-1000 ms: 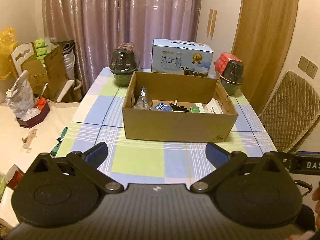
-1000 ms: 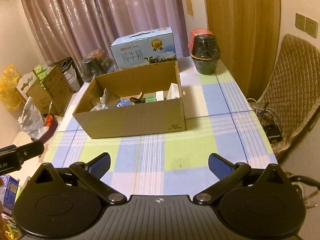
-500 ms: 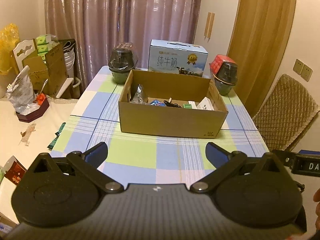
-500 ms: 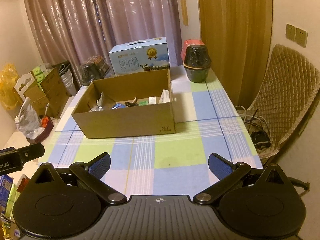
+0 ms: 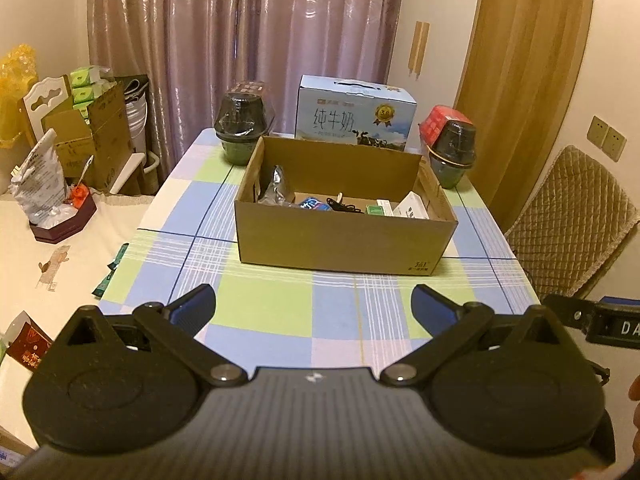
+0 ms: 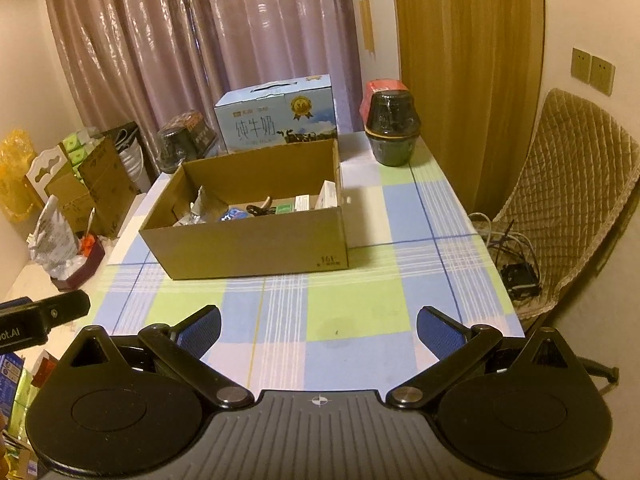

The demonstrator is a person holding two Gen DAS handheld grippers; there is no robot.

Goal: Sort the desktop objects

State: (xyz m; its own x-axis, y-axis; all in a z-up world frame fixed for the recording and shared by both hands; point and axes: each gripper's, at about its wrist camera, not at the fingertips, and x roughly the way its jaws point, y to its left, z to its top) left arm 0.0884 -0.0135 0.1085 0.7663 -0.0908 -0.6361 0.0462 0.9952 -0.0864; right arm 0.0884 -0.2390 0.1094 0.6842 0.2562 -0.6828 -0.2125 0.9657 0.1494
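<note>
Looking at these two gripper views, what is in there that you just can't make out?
- Items in the cardboard box: left wrist view, the near wall hides their lower parts; too small to name.
- Same in the right wrist view.
- Pot behind the milk carton: right wrist view, partly hidden.
- Table's near edge: covered by the left gripper.

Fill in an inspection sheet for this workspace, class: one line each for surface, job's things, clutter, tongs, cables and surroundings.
Surface: checked tablecloth, bare in front.
Job's things: small items lie inside the open cardboard box.
Clutter: milk carton and two dark jars behind the box.
Tongs: left tongs and right tongs open, empty.
Cables: black cable in box; wires on floor.
Surroundings: curtain, quilted chair.
</note>
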